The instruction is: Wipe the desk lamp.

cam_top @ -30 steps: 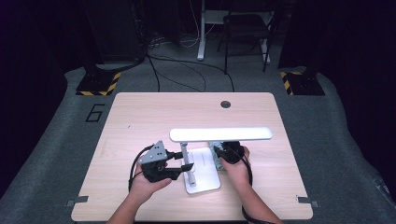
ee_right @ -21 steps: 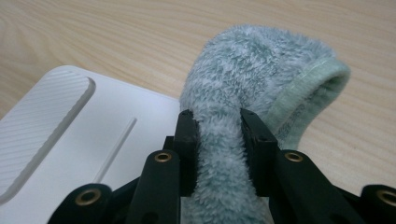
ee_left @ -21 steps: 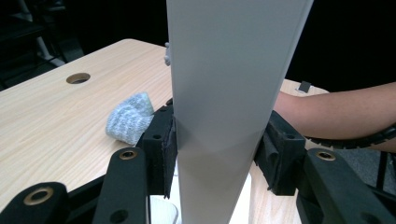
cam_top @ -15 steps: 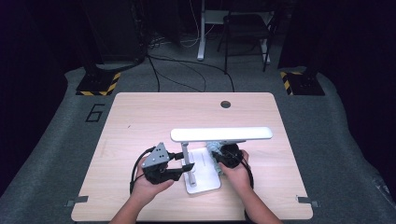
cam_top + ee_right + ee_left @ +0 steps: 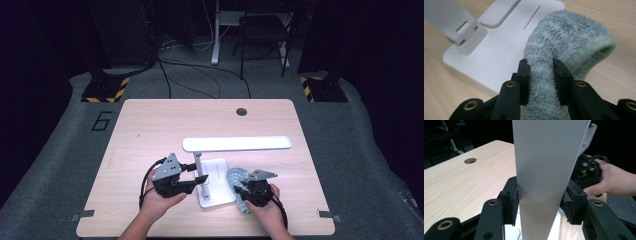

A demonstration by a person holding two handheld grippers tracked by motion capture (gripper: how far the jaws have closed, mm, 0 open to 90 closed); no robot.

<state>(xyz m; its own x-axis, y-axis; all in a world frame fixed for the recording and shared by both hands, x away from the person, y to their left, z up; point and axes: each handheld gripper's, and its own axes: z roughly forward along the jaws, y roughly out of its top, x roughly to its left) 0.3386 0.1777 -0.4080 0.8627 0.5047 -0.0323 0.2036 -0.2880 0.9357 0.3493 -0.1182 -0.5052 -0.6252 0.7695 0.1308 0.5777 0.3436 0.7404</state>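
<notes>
Left gripper [image 5: 196,181] clamping upright lamp post [image 5: 544,180], near centre of table [image 5: 150,125]. Right gripper [image 5: 239,191] pinching fluffy green cloth [image 5: 564,37], seemingly lying partly across lamp base [image 5: 499,55], right edge.

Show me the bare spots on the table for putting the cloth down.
Free: the far strip of table between the round hole and the lamp, plus both side edges. Crowded: the near middle, with the lamp's base, the cloth and both tongs.
</notes>
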